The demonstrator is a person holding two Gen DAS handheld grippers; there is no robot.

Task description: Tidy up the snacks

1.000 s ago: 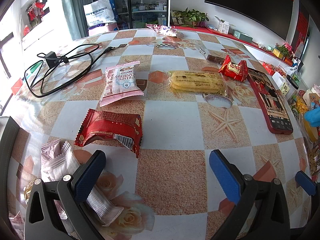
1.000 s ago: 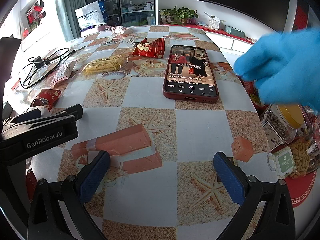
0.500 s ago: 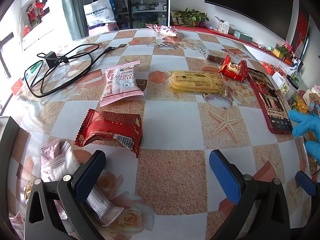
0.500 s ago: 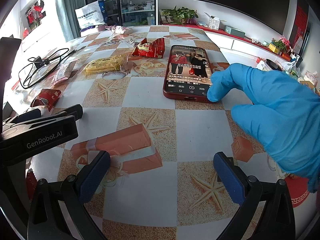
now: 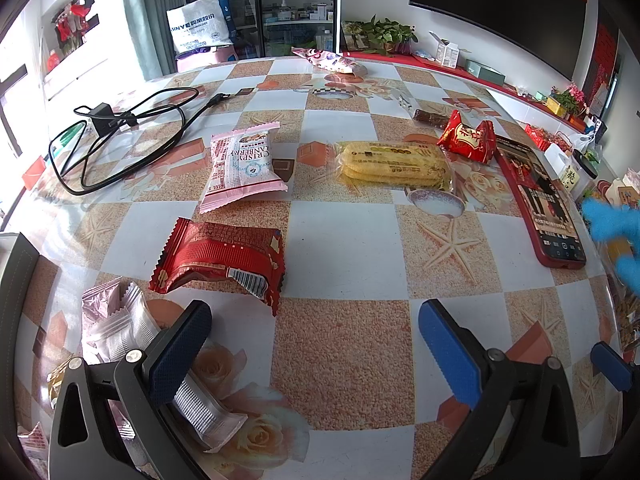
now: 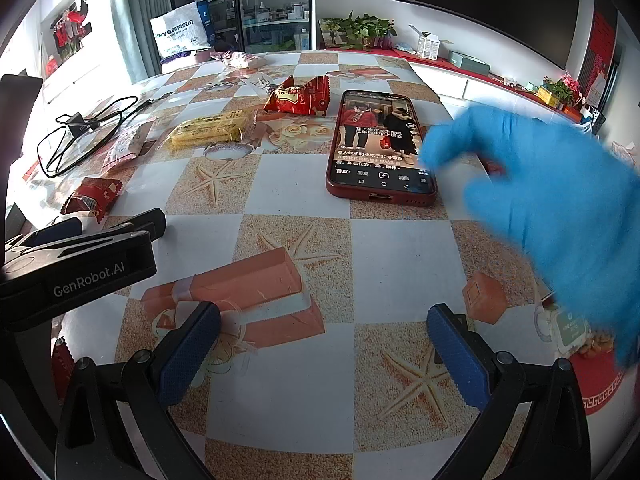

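Pulling back from the red-cased smartphone (image 6: 382,148), the blue-gloved hand (image 6: 560,208) is now blurry beside it. Left gripper (image 5: 316,344) and right gripper (image 6: 324,344) haven't budged, both spread wide, holding nothing.

My left gripper (image 5: 314,346) sits low over the tabletop (image 5: 344,344) with its two blue fingers (image 5: 180,350) spread wide apart and nothing between them. My right gripper (image 6: 322,354) is the same, fingers (image 6: 458,356) wide apart and holding nothing. It sits just to the right of the left one. A hand (image 6: 560,216) in a blue glove is out in front on the right side, blurry, with its fingers curled and pointing left.
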